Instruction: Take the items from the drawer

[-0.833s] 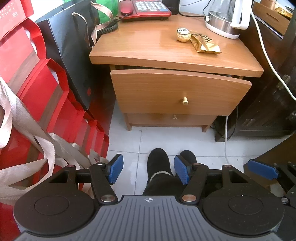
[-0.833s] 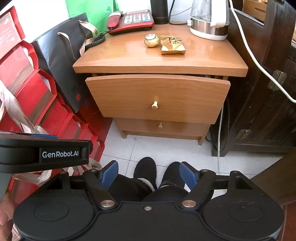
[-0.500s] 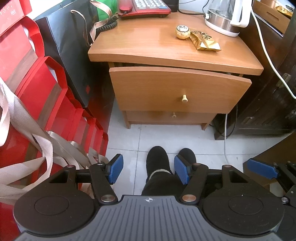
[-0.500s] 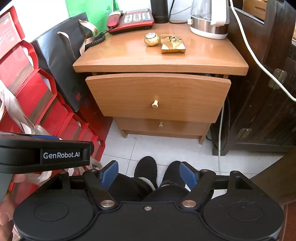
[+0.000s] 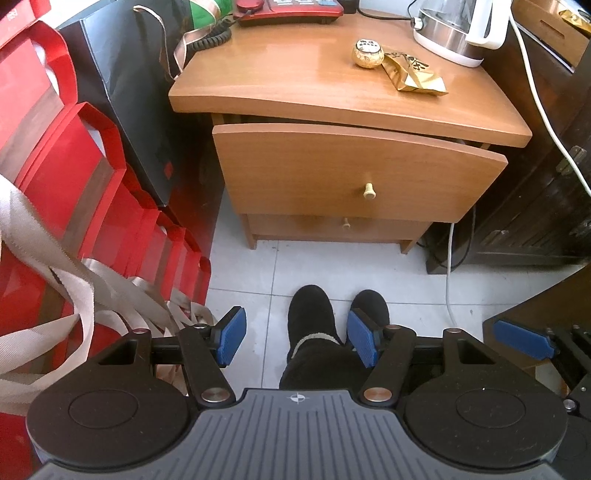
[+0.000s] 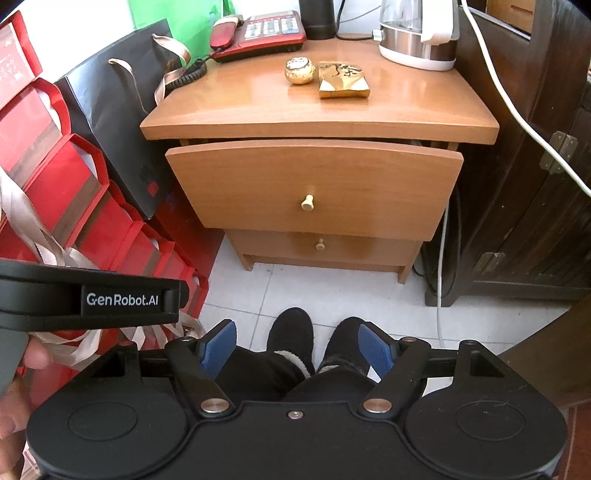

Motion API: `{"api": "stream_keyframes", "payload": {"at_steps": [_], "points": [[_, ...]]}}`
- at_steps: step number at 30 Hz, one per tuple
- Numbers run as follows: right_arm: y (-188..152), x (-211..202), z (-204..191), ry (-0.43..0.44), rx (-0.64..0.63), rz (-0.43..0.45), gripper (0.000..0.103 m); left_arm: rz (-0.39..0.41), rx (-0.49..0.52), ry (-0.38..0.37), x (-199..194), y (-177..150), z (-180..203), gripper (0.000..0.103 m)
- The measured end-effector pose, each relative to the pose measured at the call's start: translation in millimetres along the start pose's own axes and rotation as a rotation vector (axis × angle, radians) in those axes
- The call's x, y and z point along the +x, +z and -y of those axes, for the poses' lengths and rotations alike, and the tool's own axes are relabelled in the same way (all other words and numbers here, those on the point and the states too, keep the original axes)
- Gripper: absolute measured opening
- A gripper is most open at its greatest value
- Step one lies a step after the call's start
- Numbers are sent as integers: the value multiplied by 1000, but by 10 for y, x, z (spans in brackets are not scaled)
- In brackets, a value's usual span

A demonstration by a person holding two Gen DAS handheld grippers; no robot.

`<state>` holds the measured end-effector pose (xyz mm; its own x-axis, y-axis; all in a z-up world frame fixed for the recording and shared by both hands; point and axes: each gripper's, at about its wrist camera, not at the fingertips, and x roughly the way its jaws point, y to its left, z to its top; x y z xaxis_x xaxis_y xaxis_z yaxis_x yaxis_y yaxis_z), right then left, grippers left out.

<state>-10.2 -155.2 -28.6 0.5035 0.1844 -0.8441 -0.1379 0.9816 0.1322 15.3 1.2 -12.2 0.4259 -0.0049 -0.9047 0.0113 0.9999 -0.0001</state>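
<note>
A wooden nightstand has its top drawer (image 5: 354, 170) (image 6: 314, 181) slightly pulled out, with a small pale knob (image 5: 368, 191) (image 6: 307, 202). Its inside is hidden. A second drawer (image 6: 321, 245) sits shut below. On the nightstand top lie a round gold-wrapped ball (image 5: 368, 54) (image 6: 300, 70) and a gold packet (image 5: 415, 74) (image 6: 343, 79). My left gripper (image 5: 293, 339) is open and empty, low over the floor, well back from the drawer. My right gripper (image 6: 297, 349) is open and empty, also held back; one of its blue fingertips (image 5: 524, 339) shows at the right edge of the left wrist view.
A red telephone (image 6: 258, 33) and a kettle (image 6: 419, 37) stand at the back of the nightstand top. Red and black gift bags (image 5: 74, 177) crowd the left side. A dark wooden cabinet (image 6: 532, 184) with a white cable stands right. The person's black shoes (image 5: 314, 317) rest on the tiled floor.
Both views have shifted slightly, with the nightstand sitting a little higher in the left wrist view. The grippers stay open and the drawer has not moved.
</note>
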Motion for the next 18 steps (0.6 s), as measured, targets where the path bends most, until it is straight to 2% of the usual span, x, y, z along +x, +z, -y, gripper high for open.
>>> {"api": "stream_keyframes", "payload": {"at_steps": [18], "points": [[151, 237, 101, -3, 5, -33, 71, -50, 9, -28, 144, 129, 73, 64]]}}
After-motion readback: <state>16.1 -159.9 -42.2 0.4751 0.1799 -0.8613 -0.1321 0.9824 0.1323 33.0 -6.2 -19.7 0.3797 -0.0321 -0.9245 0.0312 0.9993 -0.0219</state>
